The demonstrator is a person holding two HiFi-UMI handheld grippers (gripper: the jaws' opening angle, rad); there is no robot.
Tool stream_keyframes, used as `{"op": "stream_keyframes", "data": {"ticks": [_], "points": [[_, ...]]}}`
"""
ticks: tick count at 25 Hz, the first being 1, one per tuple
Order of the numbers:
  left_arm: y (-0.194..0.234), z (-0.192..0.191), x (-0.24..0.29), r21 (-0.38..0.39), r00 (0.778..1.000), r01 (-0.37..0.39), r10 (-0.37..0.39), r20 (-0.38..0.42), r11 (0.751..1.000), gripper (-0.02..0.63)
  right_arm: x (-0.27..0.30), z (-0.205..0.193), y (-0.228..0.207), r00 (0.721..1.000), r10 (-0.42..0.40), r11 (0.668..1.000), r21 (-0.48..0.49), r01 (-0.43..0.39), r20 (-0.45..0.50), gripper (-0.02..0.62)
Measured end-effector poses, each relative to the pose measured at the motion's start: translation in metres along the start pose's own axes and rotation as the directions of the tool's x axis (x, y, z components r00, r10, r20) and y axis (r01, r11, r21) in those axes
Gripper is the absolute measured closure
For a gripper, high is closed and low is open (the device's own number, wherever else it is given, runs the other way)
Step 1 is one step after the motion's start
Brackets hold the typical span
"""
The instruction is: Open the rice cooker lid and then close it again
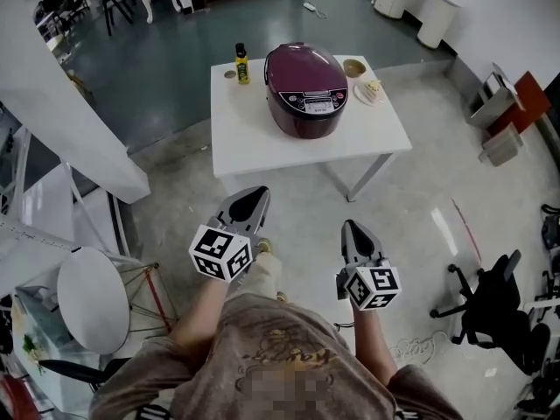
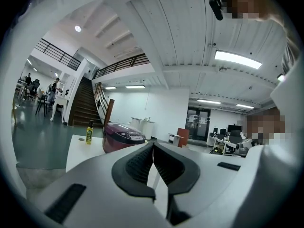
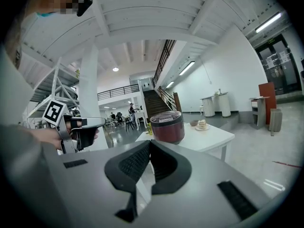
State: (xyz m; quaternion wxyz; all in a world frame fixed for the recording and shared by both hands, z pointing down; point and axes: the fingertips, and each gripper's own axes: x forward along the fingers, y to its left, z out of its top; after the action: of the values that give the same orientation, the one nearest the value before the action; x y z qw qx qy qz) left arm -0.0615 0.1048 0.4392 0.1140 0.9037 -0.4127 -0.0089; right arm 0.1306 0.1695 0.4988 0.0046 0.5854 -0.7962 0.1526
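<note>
Both sets of jaws are pressed together with nothing in them: left gripper (image 2: 153,146), right gripper (image 3: 150,143). They are held out level-ish, well short of the table (image 1: 262,147). The rice cooker (image 1: 306,90) sits mid-table, lid (image 1: 304,66) down, panel facing us. This looks like the approach step. I'd come in square to the near edge and go for the front latch. A bottle (image 1: 241,64) is just left of the cooker, bowl (image 1: 354,67) and plate (image 1: 371,91) to its right. The space behind looks free for the lid to swing. The floor ahead is open, and the office chair (image 1: 490,309) is well off to the right.

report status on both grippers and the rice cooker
Left gripper shut, empty; right gripper shut, empty. Rice cooker on table, lid closed, not yet reached. Bottle beside it, not blocking.
</note>
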Motion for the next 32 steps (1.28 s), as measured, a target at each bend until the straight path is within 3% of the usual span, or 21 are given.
{"op": "stream_keyframes", "data": {"ticks": [32], "points": [[0.109, 0.047, 0.202, -0.028, 0.995, 0.102, -0.102, -0.008, 0.994, 0.584, 0.184, 0.066, -0.074, 0.998, -0.058, 0.998, -0.027, 0.058, -0.021, 0.594]]}}
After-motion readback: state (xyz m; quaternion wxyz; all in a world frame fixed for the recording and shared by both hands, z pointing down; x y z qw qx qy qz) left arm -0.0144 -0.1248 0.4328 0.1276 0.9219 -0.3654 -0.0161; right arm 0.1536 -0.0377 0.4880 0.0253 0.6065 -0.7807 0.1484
